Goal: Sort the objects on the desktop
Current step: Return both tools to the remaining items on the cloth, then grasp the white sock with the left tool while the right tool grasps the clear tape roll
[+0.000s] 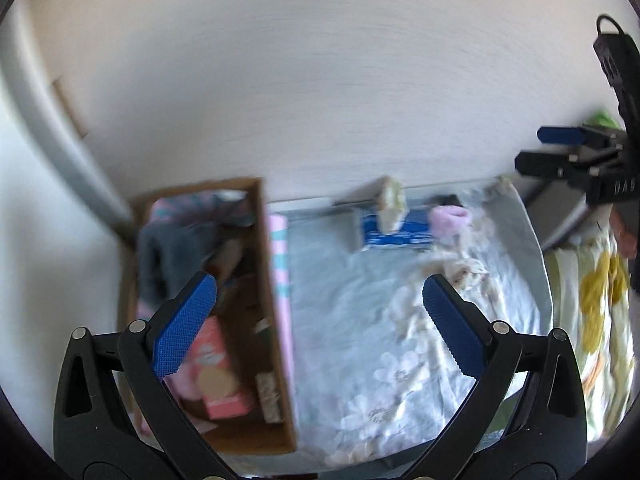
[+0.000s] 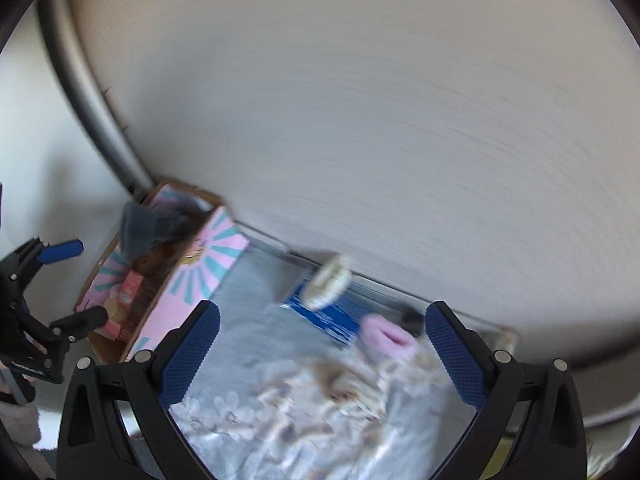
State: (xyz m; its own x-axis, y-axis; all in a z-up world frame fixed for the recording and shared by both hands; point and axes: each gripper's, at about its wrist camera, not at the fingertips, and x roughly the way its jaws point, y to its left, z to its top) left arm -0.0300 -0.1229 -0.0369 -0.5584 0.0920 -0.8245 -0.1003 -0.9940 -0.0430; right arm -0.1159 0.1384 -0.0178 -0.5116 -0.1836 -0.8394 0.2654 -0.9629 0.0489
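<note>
I see the cardboard box [image 1: 276, 320] standing on the grey flowered cloth [image 1: 360, 320], close against the white wall [image 1: 320, 80]. The box is open on top, brown inside, and its outer side is pink with blue rays [image 2: 200, 276]. Inside it lie a grey-blue cloth [image 1: 172, 248] and a salmon-pink packet [image 1: 218, 372]. Beyond the box, along the wall, a blue box [image 1: 396, 236] lies flat, with a pale round object [image 1: 392, 204] on or above it; blur prevents me from telling which. Just beside the blue box is a pink fluffy item [image 1: 448, 220].

My left gripper [image 1: 320, 320] is above the box edge and its jaws are wide apart, holding nothing. My right gripper [image 2: 322, 354] is also spread wide and empty, over the cloth.

Only the left wrist view shows a yellow flowered fabric [image 1: 592, 304], far from the box. Only the right wrist view shows the box's pink side fully.
</note>
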